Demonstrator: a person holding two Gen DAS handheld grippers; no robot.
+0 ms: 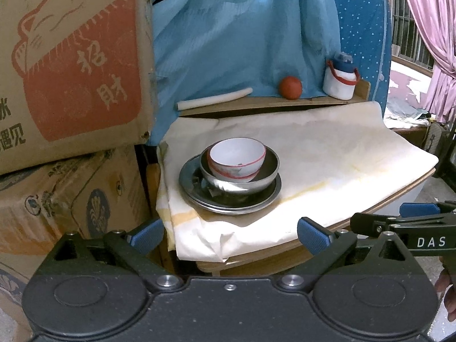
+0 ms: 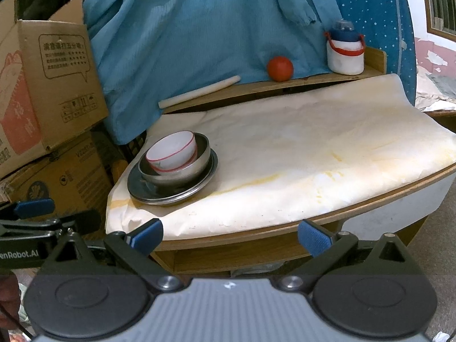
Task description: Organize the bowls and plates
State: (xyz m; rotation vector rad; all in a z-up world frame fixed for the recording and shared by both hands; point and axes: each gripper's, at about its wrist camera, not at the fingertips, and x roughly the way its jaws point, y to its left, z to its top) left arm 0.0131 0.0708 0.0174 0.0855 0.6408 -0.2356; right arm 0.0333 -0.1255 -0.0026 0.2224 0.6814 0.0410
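On the counter [image 2: 313, 154], which is covered by a stained pale sheet, the dishes stand in one stack near its left end: a white bowl [image 1: 237, 155] with a red rim sits tilted inside a metal bowl [image 1: 242, 181], and that rests on metal plates [image 1: 199, 196]. In the right wrist view the white bowl [image 2: 173, 152] leans toward the left inside the metal bowl [image 2: 182, 171], with the plates [image 2: 148, 193] beneath. The left tool [image 1: 229, 235] hangs in front of the counter's near edge with its blue pads spread wide apart and nothing between them; the stack lies ahead of it, roughly in line with the gap and well apart from the pads. The right tool [image 2: 230, 235] is likewise spread apart and empty, held off the front edge, and the stack lies ahead and to its left, beyond its left pad. Each tool shows at the side edge of the other's view. On a wooden ledge [image 2: 256, 87] behind the counter lie a white roll [image 2: 199, 91], a red ball [image 2: 280, 68] and a white flask [image 2: 345, 52] with a blue lid. Cardboard boxes [image 1: 71, 65] are piled to the left, and blue cloth [image 2: 185, 28] hangs behind.
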